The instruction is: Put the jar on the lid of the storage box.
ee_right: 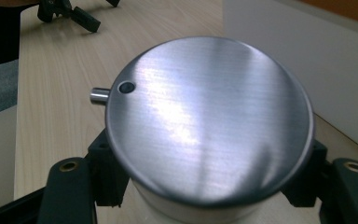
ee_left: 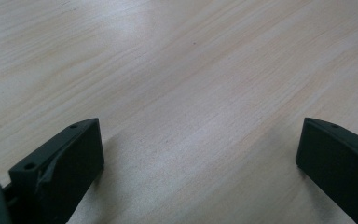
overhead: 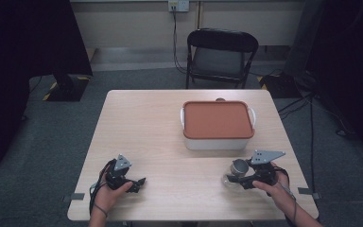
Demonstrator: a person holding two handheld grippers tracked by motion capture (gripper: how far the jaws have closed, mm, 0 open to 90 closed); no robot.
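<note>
A small jar (overhead: pixel 237 170) with a brushed steel lid (ee_right: pixel 205 116) stands near the table's front right. The lid has a small hole and a short metal pin at its rim. My right gripper (overhead: pixel 235 179) is shut on the jar just under the lid, one black jaw on each side of its pale body (ee_right: pixel 200 212). My left gripper (overhead: pixel 133 183) rests at the front left of the table, jaws wide open over bare wood (ee_left: pixel 198 154) with nothing between them. That left gripper (ee_right: pixel 74 11) also shows far off in the right gripper view.
A white box with an orange-brown lid (overhead: pixel 217 120) stands at the table's back right, just beyond the jar; its white wall (ee_right: pixel 298 56) is close behind the jar. A black folding chair (overhead: pixel 222 52) stands past the far edge. Bare wooden tabletop (overhead: pixel 146 127) lies between the grippers.
</note>
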